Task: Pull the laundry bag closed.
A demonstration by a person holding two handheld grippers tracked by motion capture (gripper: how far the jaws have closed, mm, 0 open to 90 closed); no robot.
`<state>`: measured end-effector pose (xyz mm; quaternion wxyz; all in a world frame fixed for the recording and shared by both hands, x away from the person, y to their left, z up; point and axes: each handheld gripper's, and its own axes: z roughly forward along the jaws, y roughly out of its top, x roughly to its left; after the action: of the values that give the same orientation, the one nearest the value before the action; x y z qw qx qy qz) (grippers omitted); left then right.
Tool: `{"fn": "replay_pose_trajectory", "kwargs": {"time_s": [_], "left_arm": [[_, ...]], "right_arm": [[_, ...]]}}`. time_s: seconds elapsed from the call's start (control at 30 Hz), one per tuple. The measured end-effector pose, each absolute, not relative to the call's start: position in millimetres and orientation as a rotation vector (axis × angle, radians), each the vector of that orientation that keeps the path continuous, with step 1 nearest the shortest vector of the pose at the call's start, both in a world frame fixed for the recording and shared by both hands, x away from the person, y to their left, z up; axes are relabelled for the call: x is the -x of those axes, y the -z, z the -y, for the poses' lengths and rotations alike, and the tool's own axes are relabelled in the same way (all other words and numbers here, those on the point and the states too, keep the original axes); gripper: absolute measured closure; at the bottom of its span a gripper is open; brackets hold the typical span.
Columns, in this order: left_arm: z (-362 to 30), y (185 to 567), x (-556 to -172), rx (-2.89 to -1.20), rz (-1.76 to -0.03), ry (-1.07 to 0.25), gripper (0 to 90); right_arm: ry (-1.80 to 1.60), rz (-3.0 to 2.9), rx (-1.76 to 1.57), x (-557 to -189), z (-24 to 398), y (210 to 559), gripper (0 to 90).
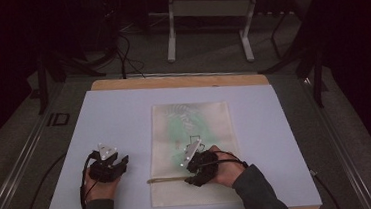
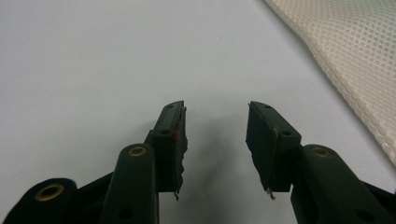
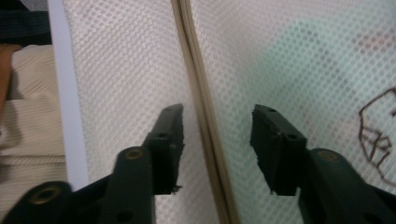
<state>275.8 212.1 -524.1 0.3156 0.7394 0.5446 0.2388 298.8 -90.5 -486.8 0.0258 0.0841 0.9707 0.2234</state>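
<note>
A white mesh bag (image 1: 192, 149) lies flat on the white board (image 1: 114, 120), with a pale green printed sheet showing through it. A tan zipper band (image 1: 167, 179) crosses its near end. My right gripper (image 1: 192, 180) hovers low over that band. In the right gripper view the jaws of the right gripper (image 3: 218, 109) stand apart on either side of the band (image 3: 201, 116), not pressing it. My left gripper (image 1: 122, 164) rests left of the bag. Its jaws (image 2: 215, 105) are open over bare board (image 2: 93, 56), with the mesh bag's edge (image 2: 355, 56) off to the right.
The board lies on a wooden tabletop (image 1: 181, 80). Beyond it stand the white legs of another table (image 1: 171, 40), and cables (image 1: 130, 58) run on the floor. A dark line drawing (image 3: 373, 130) shows through the mesh. The person's trousers (image 3: 28, 116) are past the board's near edge.
</note>
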Motion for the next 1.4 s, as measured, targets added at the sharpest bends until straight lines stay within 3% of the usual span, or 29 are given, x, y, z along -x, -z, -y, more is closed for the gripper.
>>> {"fn": "replay_pose_trajectory", "kwargs": {"time_s": [0.53,1.4], "left_arm": [[-212.7,524.4,-275.4,-1.943,-1.435,-0.625,56.7],[-213.7,523.6,-275.2,-1.940,-1.430,-0.620,56.6]], "right_arm": [[-0.682,-3.014,-0.164,-297.5,60.3,491.0,67.5],[-0.723,-3.023,-0.054,-297.3,5.5,488.0,74.2]]}}
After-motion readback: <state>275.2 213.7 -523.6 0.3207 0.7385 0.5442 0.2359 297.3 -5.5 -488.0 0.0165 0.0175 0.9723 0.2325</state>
